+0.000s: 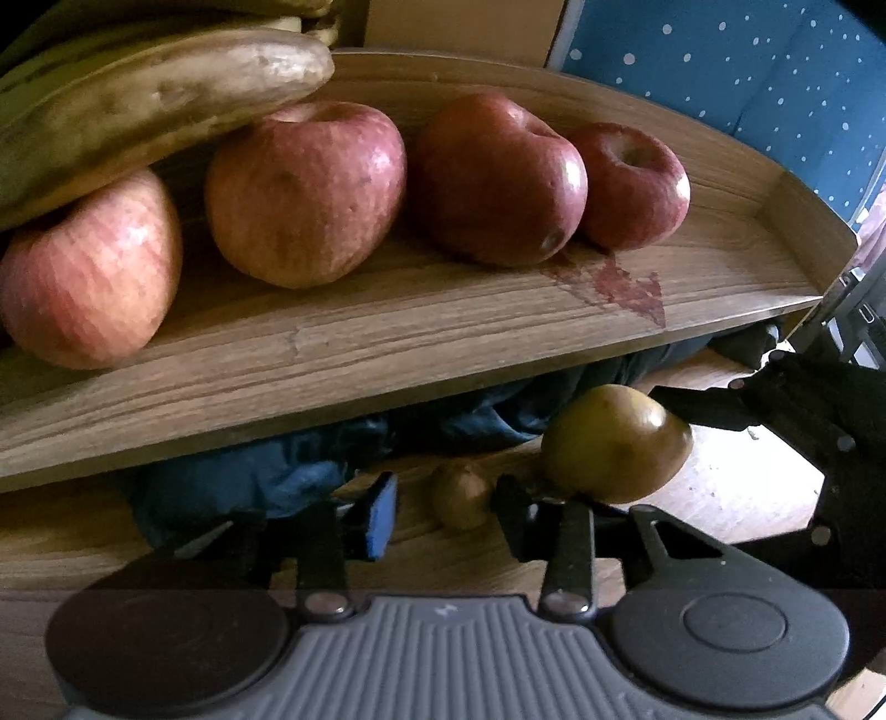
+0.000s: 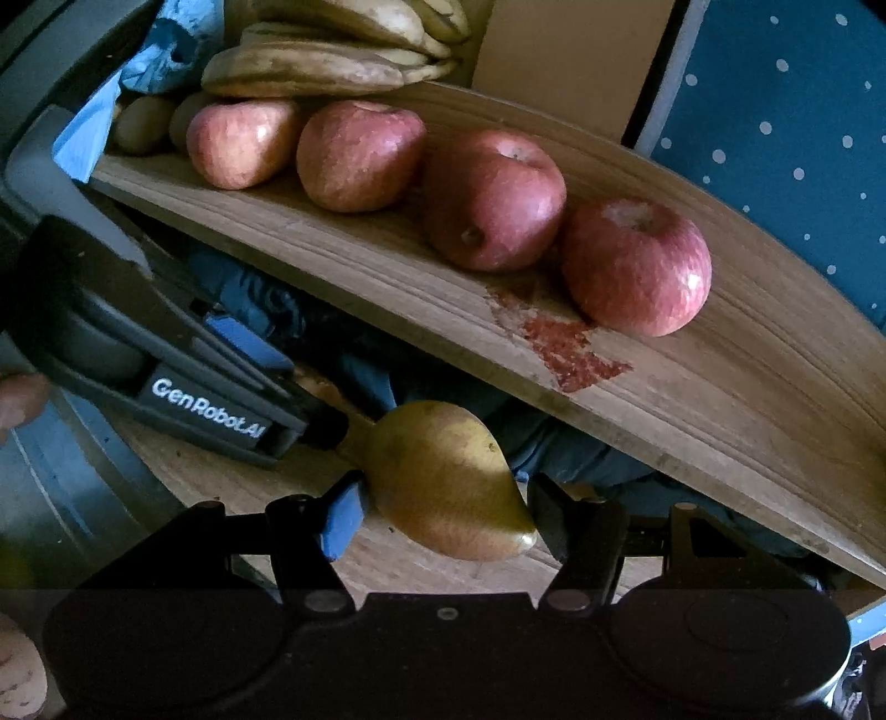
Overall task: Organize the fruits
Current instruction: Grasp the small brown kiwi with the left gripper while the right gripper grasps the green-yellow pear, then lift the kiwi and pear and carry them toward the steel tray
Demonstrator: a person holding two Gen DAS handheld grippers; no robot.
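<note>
Wood-grain tabletop (image 2: 221, 487) below, blue dotted fabric (image 2: 775, 111) behind; my listing follows.

Item 1: wooden tray (image 1: 387, 343), raised above and ahead of both claws. Contents: four red apples in a row, namely the palest apple (image 1: 88, 271), the second apple (image 1: 304, 194), the dark apple (image 1: 498, 177) and the end apple (image 1: 631, 183). Browned bananas (image 1: 149, 105) lie on the first two. A red stain (image 1: 620, 282) marks the tray floor just in front of the dark and end apples. From my right wrist view, two small brownish fruits (image 2: 144, 124) sit at the tray's far end, beside crumpled blue plastic (image 2: 166, 50).

Item 2: pear (image 2: 448, 482), yellow-green, held in my right claw (image 2: 443, 523), whose fingers are clamped on its sides, stem end toward the camera. It hangs under the tray's near edge, above the tabletop.

Item 3: left claw (image 1: 448, 512), fingers apart, holding nothing. A small brown fruit (image 1: 459, 498) lies on the tabletop just beyond its tips.

Item 4: dark blue cloth (image 1: 266, 471) bunched under the tray, ahead of both claws.
</note>
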